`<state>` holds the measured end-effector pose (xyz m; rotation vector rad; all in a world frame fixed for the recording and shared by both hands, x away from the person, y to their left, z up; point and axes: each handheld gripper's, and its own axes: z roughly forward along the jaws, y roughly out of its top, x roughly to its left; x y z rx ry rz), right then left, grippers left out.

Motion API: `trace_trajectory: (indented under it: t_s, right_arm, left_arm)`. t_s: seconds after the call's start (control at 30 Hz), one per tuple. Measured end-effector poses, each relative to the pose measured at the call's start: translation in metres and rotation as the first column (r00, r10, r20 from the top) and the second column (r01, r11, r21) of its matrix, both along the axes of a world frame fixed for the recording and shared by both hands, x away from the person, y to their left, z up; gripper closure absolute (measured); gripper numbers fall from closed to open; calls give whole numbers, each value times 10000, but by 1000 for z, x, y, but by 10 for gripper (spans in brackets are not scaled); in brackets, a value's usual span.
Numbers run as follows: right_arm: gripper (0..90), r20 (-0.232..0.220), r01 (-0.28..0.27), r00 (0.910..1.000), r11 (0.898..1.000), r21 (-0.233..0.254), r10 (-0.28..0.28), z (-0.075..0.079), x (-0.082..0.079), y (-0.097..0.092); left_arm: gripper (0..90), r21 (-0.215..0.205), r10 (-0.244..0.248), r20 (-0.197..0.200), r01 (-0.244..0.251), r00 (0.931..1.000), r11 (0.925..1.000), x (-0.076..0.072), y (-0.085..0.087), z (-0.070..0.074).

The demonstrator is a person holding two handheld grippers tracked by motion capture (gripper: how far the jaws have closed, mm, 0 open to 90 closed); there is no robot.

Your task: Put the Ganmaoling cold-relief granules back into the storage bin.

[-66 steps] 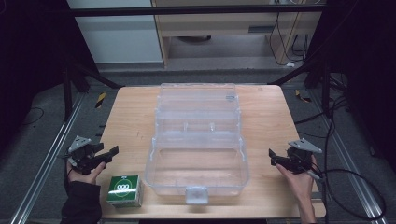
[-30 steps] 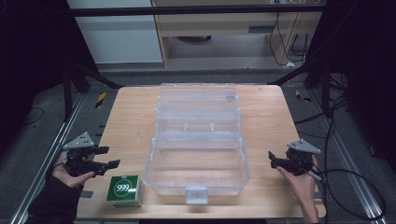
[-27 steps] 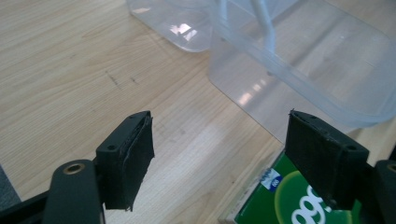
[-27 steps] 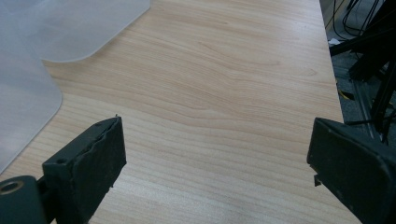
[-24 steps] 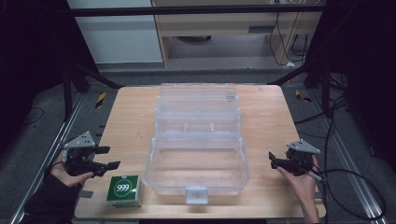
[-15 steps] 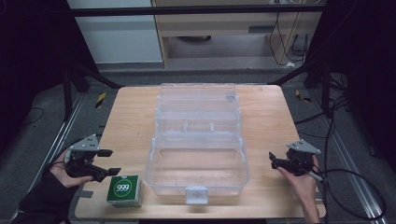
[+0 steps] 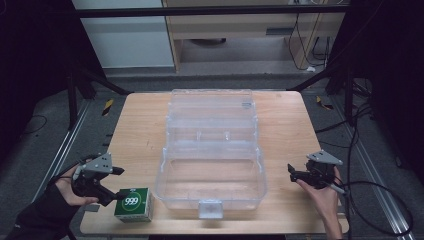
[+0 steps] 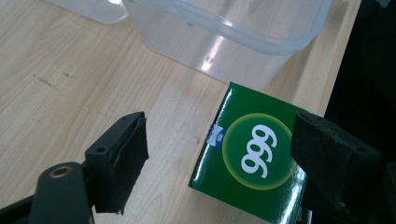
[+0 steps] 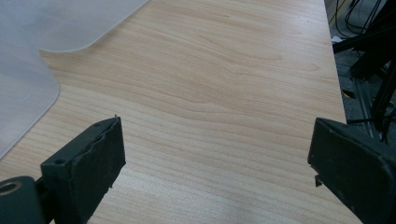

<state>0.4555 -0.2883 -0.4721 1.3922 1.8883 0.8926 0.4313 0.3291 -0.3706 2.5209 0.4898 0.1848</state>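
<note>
**Green box at the bench's near-left corner, clear case open beside it**

The green box [image 7: 133, 204] marked 999 sits near the front edge of the bench [image 7: 140, 130], just left of the clear plastic case [image 7: 211, 160]. The case stands open at mid-bench, its tub holding nothing. The left gripper [image 7: 116, 184] has its jaws released, spread either side of the box. The right gripper [image 7: 291, 172], jaws released, hovers over bare wood near the right edge.

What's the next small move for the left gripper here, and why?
Probably shift the left gripper a little further over the green box and lower it. Its jaws are open, but the box sits off-centre between them, close to one jaw, and nothing is gripped. The open clear container stands right beside the box, a likely destination.
</note>
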Motion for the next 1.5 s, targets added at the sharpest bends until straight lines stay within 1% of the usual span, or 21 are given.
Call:
trace_trajectory:
  t_s: [0.23, 0.27, 0.33, 0.4, 0.47, 0.5, 0.57, 0.6, 0.67, 0.77, 0.87, 1.0, 1.1, 1.27, 1.3, 1.33, 1.37, 1.5]
  right_arm:
    - [39, -40, -57, 10000, 10000, -27, 57, -1, 0, 0]
    - [39, -65, -46, 10000, 10000, -18, 46, -1, 0, 0]
    - [37, -99, -45, 9999, 10000, -26, 45, -1, 0, 0]
    - [37, -117, -53, 9999, 10000, -21, 53, -1, 0, 0]
    - [37, -124, -52, 9999, 10000, -23, 52, -1, 0, 0]
    - [36, -138, -62, 9999, 10000, -25, 61, -1, 0, 0]
    - [35, -165, -48, 9999, 10000, -20, 47, -2, 0, 1]
    - [35, -165, -48, 9999, 10000, -20, 47, -2, 0, 1]
    - [33, -195, -96, 9998, 9999, -68, 95, -2, 1, 1]
    - [31, -215, -108, 9997, 9999, -77, 106, -2, 1, 1]
    - [30, -250, -110, 9996, 9999, -101, 108, -3, 1, 1]
    - [29, -251, -132, 9996, 9998, -118, 129, -3, 1, 1]
    - [28, -304, -166, 9994, 9998, -150, 161, -3, 1, 1]
    - [27, -304, -187, 9994, 9997, -167, 182, -4, 1, 1]
    - [26, -335, -188, 9993, 9997, -177, 182, -4, 1, 1]
    - [26, -336, -185, 9993, 9997, -171, 180, -4, 1, 2]
    - [26, -339, -189, 9993, 9997, -178, 183, -4, 1, 2]
    - [24, -372, -193, 9991, 9996, -211, 185, -4, 1, 2]
  left_arm:
    - [150, 167, -468, -67, 469, 9989, 9988, -4, -3, -1]
    - [144, 229, -568, -100, 570, 9983, 9981, -5, -3, -1]
    - [139, 296, -611, -78, 613, 9981, 9977, -6, -4, -2]
    - [131, 471, -810, -125, 815, 9966, 9956, -7, -7, -3]
    - [128, 462, -855, -154, 861, 9962, 9952, -8, -8, -4]
    - [124, 567, -991, -161, 999, 9949, 9934, -9, -9, -5]
    - [121, 600, -1041, -171, 1050, 9944, 9927, -9, -10, -5]
    - [121, 707, -1115, -171, 1125, 9936, 9911, -9, -11, -5]
    - [115, 776, -1256, -221, 1270, 9918, 9889, -11, -14, -7]
    - [110, 987, -1443, -249, 1461, 9892, 9843, -11, -17, -10]
    - [104, 1090, -1510, -265, 1530, 9882, 9822, -11, -19, -12]
    - [99, 1132, -1546, -268, 1567, 9876, 9811, -12, -20, -15]
    - [95, 1248, -1632, -357, 1665, 9859, 9781, -12, -22, -19]
    - [92, 1262, -1714, -391, 1750, 9844, 9764, -12, -24, -23]
    - [90, 1317, -1769, -419, 1809, 9833, 9746, -12, -25, -25]
    - [89, 1317, -1769, -419, 1809, 9833, 9746, -12, -25, -25]
    - [87, 1387, -1805, -426, 1847, 9827, 9730, -12, -26, -26]
    - [81, 1474, -1892, -415, 1933, 9811, 9700, -11, -29, -30]
